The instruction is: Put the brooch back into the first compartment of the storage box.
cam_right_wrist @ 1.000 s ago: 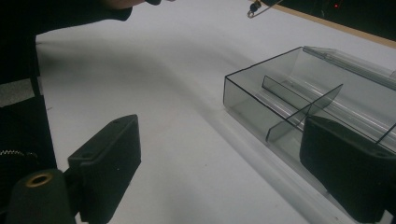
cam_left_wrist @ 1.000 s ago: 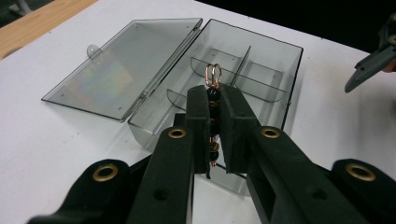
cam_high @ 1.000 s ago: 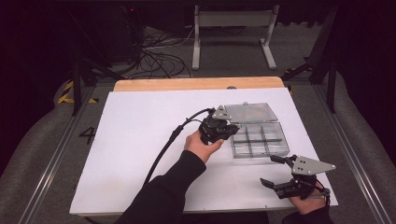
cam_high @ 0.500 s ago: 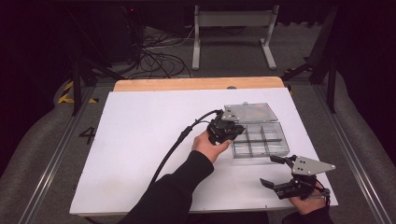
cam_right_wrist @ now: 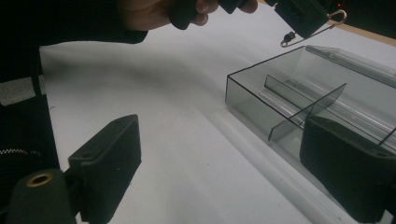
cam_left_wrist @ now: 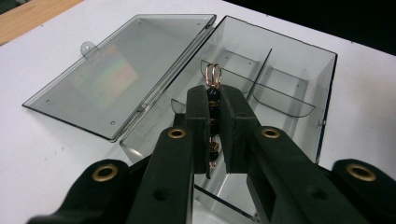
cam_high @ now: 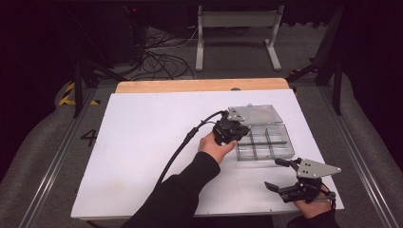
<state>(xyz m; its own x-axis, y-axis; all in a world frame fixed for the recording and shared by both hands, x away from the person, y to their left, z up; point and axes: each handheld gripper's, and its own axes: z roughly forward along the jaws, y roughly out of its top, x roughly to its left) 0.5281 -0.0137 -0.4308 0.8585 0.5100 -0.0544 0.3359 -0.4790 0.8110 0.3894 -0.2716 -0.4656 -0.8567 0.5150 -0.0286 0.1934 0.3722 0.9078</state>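
Left gripper [cam_left_wrist: 214, 116]: clamped on beaded pin [cam_left_wrist: 214, 86], above box [cam_left_wrist: 299, 88].
Right gripper [cam_right_wrist: 219, 163]: jaws wide apart, empty, near box on worktop [cam_high: 142, 133].
Lid [cam_left_wrist: 121, 74]: lying flat beside box.

We see white desk [cam_high: 142, 156] with bare wooden strip [cam_high: 199, 85] along far edge. Beyond it we note tangle of black cables [cam_high: 161, 57] on grey floor [cam_high: 228, 66], beside white metal stand [cam_high: 236, 35] with two feet. Yellow-black hazard tape [cam_high: 78, 95] lies on floor at left. Printed digit 4 [cam_high: 91, 137] sits by desk's left edge, next to metal rail [cam_high: 47, 166]; second rail [cam_high: 361, 156] runs along right.
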